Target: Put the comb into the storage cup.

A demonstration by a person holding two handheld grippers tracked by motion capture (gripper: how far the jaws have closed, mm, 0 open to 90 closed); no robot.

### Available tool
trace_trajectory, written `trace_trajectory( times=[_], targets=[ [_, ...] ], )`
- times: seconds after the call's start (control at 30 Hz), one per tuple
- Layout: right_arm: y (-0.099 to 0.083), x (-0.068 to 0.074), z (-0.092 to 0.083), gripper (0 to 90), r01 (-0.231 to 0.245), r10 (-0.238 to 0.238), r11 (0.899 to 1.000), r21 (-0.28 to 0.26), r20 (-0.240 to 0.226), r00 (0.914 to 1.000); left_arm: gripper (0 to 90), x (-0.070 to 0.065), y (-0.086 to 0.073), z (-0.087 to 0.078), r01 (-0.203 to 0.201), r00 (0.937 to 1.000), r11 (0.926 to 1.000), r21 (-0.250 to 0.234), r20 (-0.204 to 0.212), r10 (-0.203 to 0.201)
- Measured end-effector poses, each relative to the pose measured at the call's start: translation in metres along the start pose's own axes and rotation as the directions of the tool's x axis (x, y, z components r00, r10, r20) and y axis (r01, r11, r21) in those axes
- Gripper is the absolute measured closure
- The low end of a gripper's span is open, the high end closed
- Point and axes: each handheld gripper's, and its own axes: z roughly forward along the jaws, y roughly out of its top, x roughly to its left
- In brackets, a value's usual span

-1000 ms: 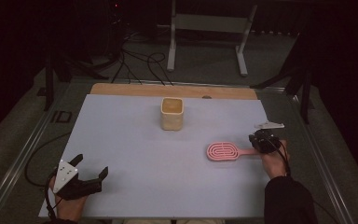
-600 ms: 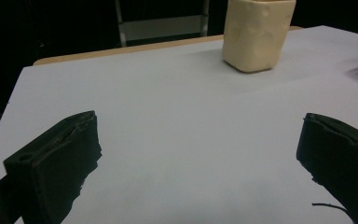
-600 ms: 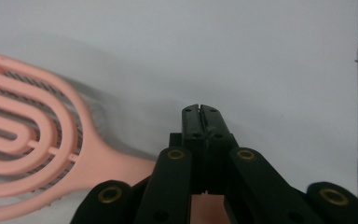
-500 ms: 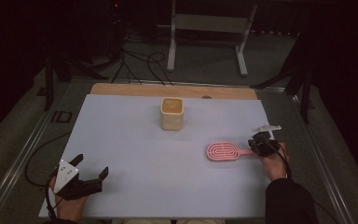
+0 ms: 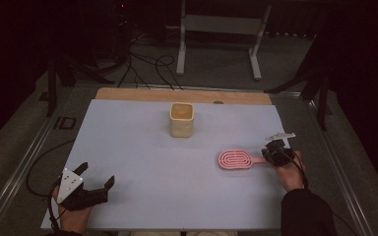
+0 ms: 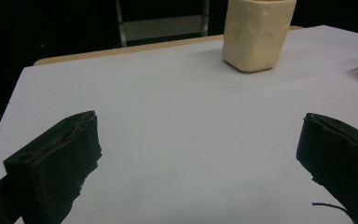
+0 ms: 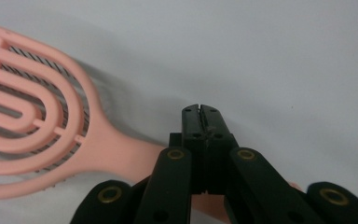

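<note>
The right tongs (image 7: 200,109) are pressed together with no gap at the tips, and the pink brush's handle runs in under them; from where I stand they look clamped on the end of that handle, low over the tabletop (image 5: 142,162). The hairbrush (image 5: 236,159) lies on the right side, toward the near edge, its vented oval head pointing left, away from the hand.

I'd judge it a light, stiff plastic thing, open loops on the back and bristles beneath, so it should lift easily. The handle is the sensible place to grip, though smooth plastic held at 1 end may swivel or slip.

The left tongs (image 5: 96,184) sit at the near left corner, jaws spread wide with nothing between them. Farther off, at the far middle, stands a cream cup (image 5: 181,119), well apart from both.
</note>
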Motion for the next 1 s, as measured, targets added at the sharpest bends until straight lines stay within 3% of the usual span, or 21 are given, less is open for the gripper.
trace_trajectory(
  times=[0.27,0.7,0.9,1.0],
  targets=[
    [-0.008,0.002,-0.002,89.8,0.006,-0.006,1.0,0.023,-0.008,1.0,0.3,0.0,0.0,0.0,0.0,1.0,1.0,0.0,-0.002,0.0],
    [-0.033,0.013,-0.006,89.8,0.024,-0.024,1.0,0.001,-0.017,0.9996,0.2,-0.001,-0.001,0.001,-0.001,1.0,1.0,0.008,-0.004,0.001],
    [-0.031,0.014,-0.009,89.4,0.018,-0.018,0.999,-0.03,-0.008,0.9998,0.3,0.0,-0.001,0.001,0.0,1.0,1.0,0.006,-0.004,0.0],
    [-0.029,0.015,-0.018,85.0,0.005,-0.006,0.995,-0.097,-0.014,0.9999,0.2,0.0,-0.001,0.001,0.002,1.0,1.0,0.004,-0.004,-0.002]
  ],
)
